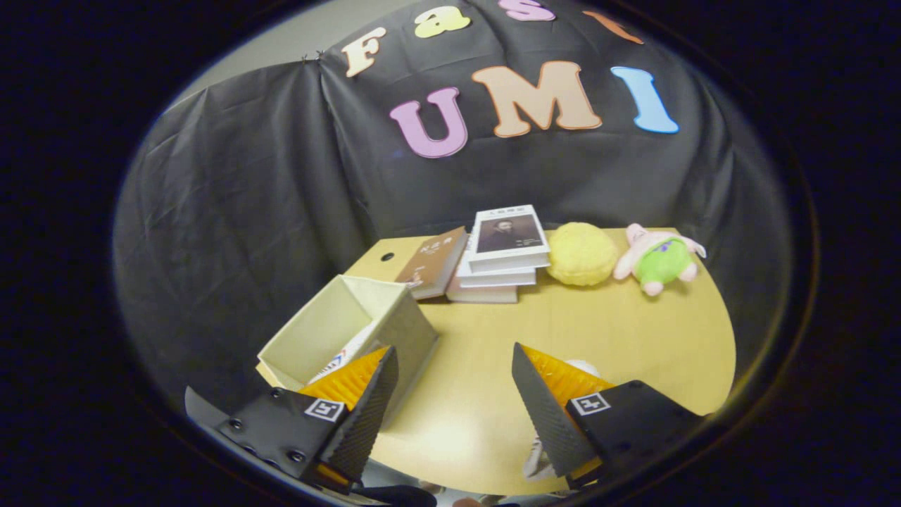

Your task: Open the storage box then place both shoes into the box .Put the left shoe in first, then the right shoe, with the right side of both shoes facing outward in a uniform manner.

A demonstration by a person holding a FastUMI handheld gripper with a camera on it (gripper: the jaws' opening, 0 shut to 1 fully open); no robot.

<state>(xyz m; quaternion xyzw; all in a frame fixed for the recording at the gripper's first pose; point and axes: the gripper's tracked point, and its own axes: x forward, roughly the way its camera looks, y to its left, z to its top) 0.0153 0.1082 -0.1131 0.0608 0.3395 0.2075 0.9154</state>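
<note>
The cream storage box (415, 327) stands open on the wooden table (493, 394), just ahead of my left finger. Inside it lies a white shoe with red and blue marks (345, 355), mostly hidden by that finger. My gripper (454, 352) is open above the table, with only bare tabletop between its fingers. A second white shoe (583, 366) peeks out from behind my right finger, and another part of it shows below that finger near the table's front edge. Which shoe is the left one I cannot tell.
Beyond the box, a stack of books (503, 257) and a brown book (433, 264) lie at the back of the table. A yellow round cushion (581, 253) and a pink plush toy in green (658, 259) sit to their right. Black cloth walls surround the table.
</note>
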